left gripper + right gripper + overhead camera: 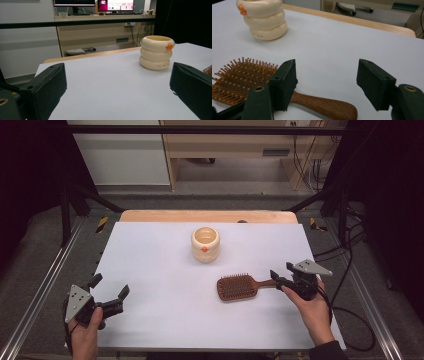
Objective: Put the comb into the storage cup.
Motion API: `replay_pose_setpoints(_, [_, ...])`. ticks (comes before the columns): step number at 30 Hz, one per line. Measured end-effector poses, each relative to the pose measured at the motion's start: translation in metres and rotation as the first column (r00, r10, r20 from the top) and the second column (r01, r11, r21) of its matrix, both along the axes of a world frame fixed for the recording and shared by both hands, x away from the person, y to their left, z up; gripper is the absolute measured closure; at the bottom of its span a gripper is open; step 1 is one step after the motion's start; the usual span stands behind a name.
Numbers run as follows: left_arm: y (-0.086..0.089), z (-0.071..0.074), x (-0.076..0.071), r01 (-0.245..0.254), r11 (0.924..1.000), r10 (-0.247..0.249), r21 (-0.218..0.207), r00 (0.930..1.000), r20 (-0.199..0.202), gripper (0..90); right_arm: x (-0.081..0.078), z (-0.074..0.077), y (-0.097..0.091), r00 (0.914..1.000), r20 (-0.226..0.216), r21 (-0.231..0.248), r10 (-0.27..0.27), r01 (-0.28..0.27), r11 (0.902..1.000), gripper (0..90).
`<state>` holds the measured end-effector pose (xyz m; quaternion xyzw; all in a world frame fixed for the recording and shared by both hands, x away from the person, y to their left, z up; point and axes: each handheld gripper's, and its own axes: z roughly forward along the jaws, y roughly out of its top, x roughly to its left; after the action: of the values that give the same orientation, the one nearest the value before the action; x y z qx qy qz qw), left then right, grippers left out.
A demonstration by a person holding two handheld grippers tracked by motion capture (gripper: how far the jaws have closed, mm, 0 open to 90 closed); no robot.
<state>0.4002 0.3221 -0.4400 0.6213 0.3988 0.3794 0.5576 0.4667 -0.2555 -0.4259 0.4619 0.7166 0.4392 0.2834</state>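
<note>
A wooden paddle hairbrush (pixel 236 287) lies bristles up on the white table (pixel 165 270), its handle pointing right. My right gripper (pixel 281 271) stands open at the handle's end. In the right gripper view the brush handle (pixel 324 106) runs past the left jaw and ends low in the gap of the right gripper (pixel 327 77), untouched by the right jaw. A cream ringed cup (pixel 205 244) with an orange spot stands upright at the back middle. Near the front left corner my left gripper (pixel 110 286) is open with nothing in it. From the left gripper (pixel 117 85), the cup (pixel 156 52) stands ahead to the right.
A wooden strip (pixel 207 216) borders the table's far edge. Metal frame rails (pixel 45 285) run along both sides, and cables (pixel 350 310) trail at the right. A desk with monitors (pixel 95 5) stands behind the table. White surface lies open between cup and left gripper.
</note>
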Motion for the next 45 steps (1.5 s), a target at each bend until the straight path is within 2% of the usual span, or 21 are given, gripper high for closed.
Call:
replay_pose_setpoints(3, [-0.001,0.000,0.000,0.002,1.0000,-0.002,0.002,1.0000,0.000,1.0,0.005,0.003,0.002,0.9998,-0.019,-0.017,0.007,-0.007,0.9998,37.3])
replay_pose_setpoints(4, [-0.001,0.000,0.000,0.004,1.0000,-0.004,0.003,1.0000,-0.001,1.0,0.010,0.006,0.004,0.9994,-0.032,-0.026,0.016,-0.017,0.9995,42.6])
replay_pose_setpoints(5, [-0.001,0.000,0.000,0.004,1.0000,-0.004,0.003,1.0000,-0.001,1.0,0.010,0.006,0.004,0.9994,-0.032,-0.026,0.016,-0.017,0.9995,42.6])
replay_pose_setpoints(6, [-0.001,0.000,0.000,0.002,1.0000,-0.002,0.006,1.0000,-0.001,1.1,0.016,0.010,0.006,0.9986,-0.044,-0.033,0.030,-0.031,0.9989,49.4])
replay_pose_setpoints(13, [-0.001,0.000,0.000,0.000,1.0000,0.000,0.003,1.0000,0.000,1.1,0.032,0.015,0.014,0.9964,-0.062,-0.103,0.058,-0.064,0.9926,67.9])
replay_pose_setpoints(17, [0.000,0.000,0.000,0.000,1.0000,0.000,0.003,1.0000,0.000,1.1,0.039,0.016,0.018,0.9936,-0.081,-0.111,0.079,-0.088,0.9899,80.5])
replay_pose_setpoints(21, [0.000,-0.001,0.001,-0.001,1.0000,0.001,0.003,1.0000,-0.001,1.1,0.045,0.014,0.021,0.9900,-0.112,-0.121,0.086,-0.099,0.9877,87.3])
replay_pose_setpoints(25, [0.000,-0.001,0.001,0.000,1.0000,0.000,0.004,1.0000,-0.003,1.1,0.049,0.009,0.022,0.9850,-0.155,-0.126,0.075,-0.095,0.9874,90.0])
replay_pose_setpoints(30, [0.000,-0.001,0.001,0.001,1.0000,-0.001,0.005,1.0000,-0.004,1.1,0.054,0.003,0.022,0.9808,-0.183,-0.135,0.067,-0.093,0.9865,90.0])
replay_pose_setpoints(34, [0.000,-0.001,0.001,0.002,1.0000,-0.002,0.005,1.0000,-0.005,1.1,0.055,-0.001,0.023,0.9750,-0.211,-0.135,0.069,-0.099,0.9859,90.0])
replay_pose_setpoints(35, [0.000,-0.001,0.001,0.003,1.0000,-0.003,0.003,1.0000,-0.006,1.1,0.055,-0.004,0.023,0.9712,-0.228,-0.136,0.070,-0.103,0.9854,90.0])
replay_pose_setpoints(37, [-0.001,-0.001,0.001,0.004,1.0000,-0.004,0.004,1.0000,-0.007,1.1,0.055,-0.006,0.023,0.9702,-0.231,-0.140,0.072,-0.106,0.9844,90.0])
replay_pose_setpoints(42, [-0.001,-0.001,0.002,0.007,0.9999,-0.007,0.008,0.9999,-0.009,1.1,0.058,-0.014,0.023,0.9600,-0.270,-0.159,0.076,-0.122,0.9798,90.0])
replay_pose_setpoints(45, [-0.001,-0.001,0.002,0.008,0.9999,-0.008,0.006,0.9999,-0.010,1.1,0.058,-0.016,0.024,0.9586,-0.275,-0.167,0.075,-0.125,0.9781,90.0])
